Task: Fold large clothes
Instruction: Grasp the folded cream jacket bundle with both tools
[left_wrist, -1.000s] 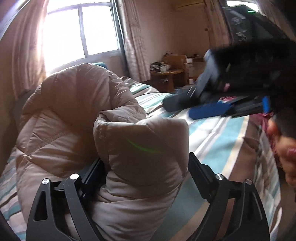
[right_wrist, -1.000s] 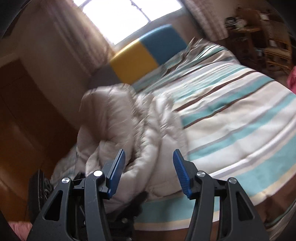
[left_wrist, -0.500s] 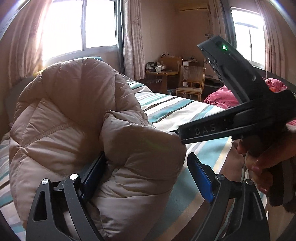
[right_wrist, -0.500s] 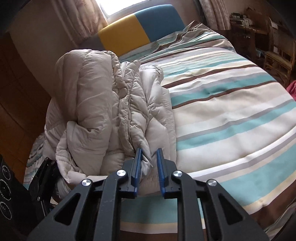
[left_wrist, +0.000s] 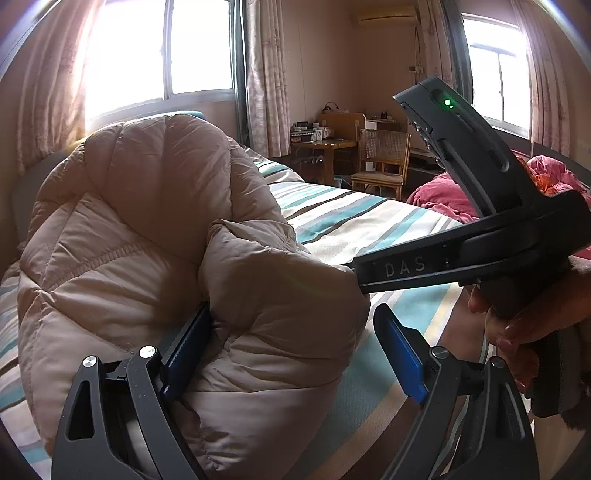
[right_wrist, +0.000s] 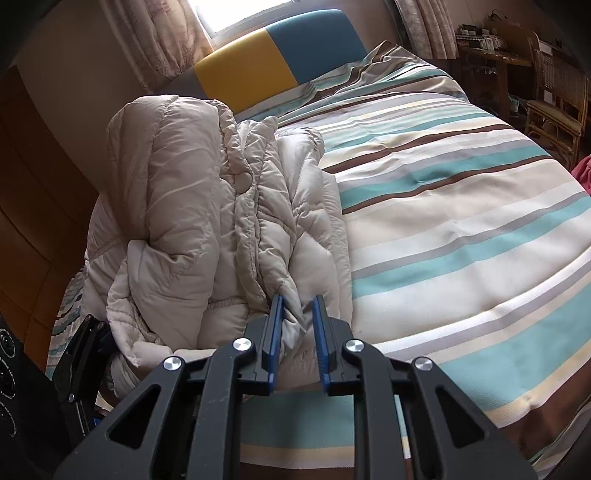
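A beige puffer jacket (right_wrist: 207, 221) lies bunched on the left side of a striped bed (right_wrist: 461, 206). It also fills the left wrist view (left_wrist: 147, 229). My left gripper (left_wrist: 291, 339) is wide open, with a thick fold of the jacket between its blue pads; the left pad (left_wrist: 186, 339) touches the fabric, the right pad (left_wrist: 399, 354) stands clear. My right gripper (right_wrist: 298, 325) is nearly closed, with a thin edge of the jacket between its pads near the bed's front edge. The right gripper body (left_wrist: 480, 236) crosses the left wrist view.
The headboard (right_wrist: 273, 51) is yellow and blue, under a bright window. A wooden table (left_wrist: 325, 144) and a cane chair (left_wrist: 382, 162) stand beyond the bed. A pink bundle (left_wrist: 443, 192) lies at the far right. A wooden wall (right_wrist: 33, 192) borders the bed's left.
My right gripper swung in from the open and closed on the jacket's front edge; its pads have since parted slightly. My left gripper stayed open around the thick fold.
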